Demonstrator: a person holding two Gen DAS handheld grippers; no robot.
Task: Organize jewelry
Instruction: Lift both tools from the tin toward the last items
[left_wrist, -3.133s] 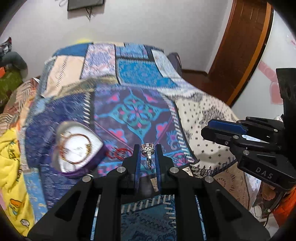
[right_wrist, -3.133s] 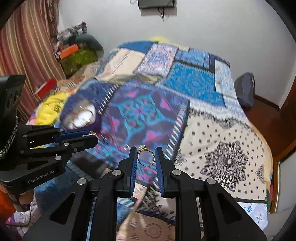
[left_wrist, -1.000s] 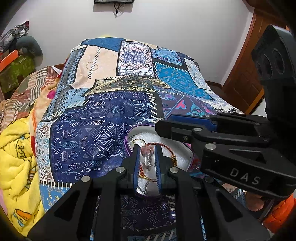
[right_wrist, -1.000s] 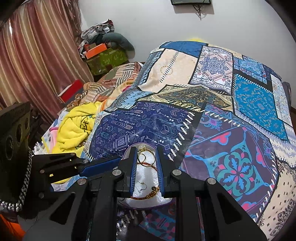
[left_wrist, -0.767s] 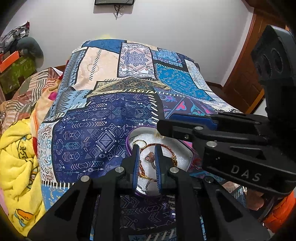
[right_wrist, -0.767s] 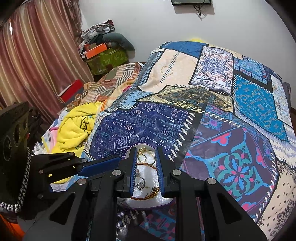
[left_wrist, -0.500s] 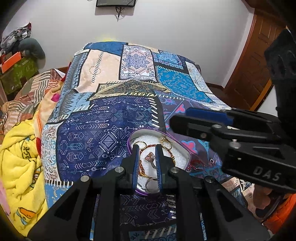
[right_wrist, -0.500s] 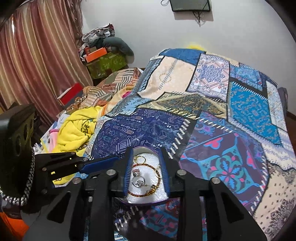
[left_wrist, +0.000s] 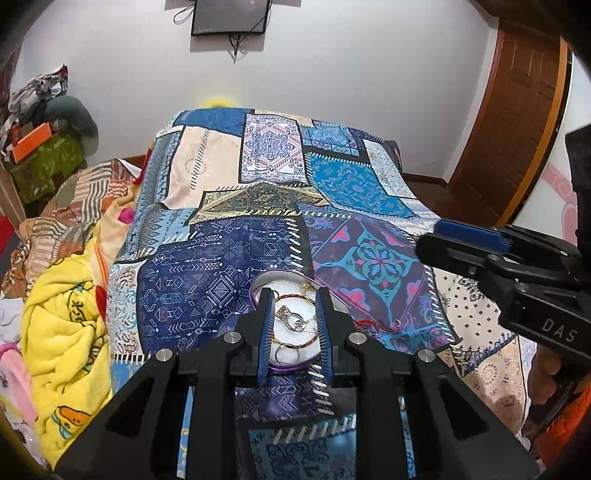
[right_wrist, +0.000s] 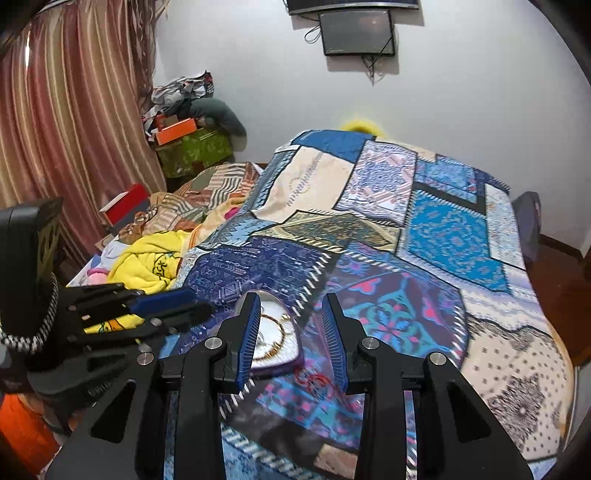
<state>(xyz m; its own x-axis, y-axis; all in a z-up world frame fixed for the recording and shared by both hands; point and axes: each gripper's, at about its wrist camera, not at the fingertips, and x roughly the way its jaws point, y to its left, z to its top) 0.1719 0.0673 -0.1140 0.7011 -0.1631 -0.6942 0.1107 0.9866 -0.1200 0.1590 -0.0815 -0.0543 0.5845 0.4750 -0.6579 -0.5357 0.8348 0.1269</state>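
A purple-rimmed jewelry tray (left_wrist: 258, 286) with a white lining lies on the patchwork bedspread. In it lie a silver stone ring (left_wrist: 291, 320), gold rings (left_wrist: 307, 291) and a red-gold bangle (left_wrist: 291, 295). My left gripper (left_wrist: 293, 326) is open and empty, just above the tray's near side. My right gripper (right_wrist: 291, 332) is open and empty, back from the tray (right_wrist: 286, 360), whose bangle (right_wrist: 275, 334) shows between its fingers. The right gripper also shows in the left wrist view (left_wrist: 465, 240), the left gripper in the right wrist view (right_wrist: 166, 302).
A red string-like item (right_wrist: 314, 380) lies on the bedspread (left_wrist: 229, 266) beside the tray. A yellow blanket (left_wrist: 62, 314) is bunched on the left. Boxes and clothes (right_wrist: 184, 140) pile by the curtain (right_wrist: 66, 110). A wooden door (left_wrist: 517, 118) stands at right.
Both grippers have opened wider and pulled back from the tray. The silver ring and the gold ring they held earlier now lie in the tray.
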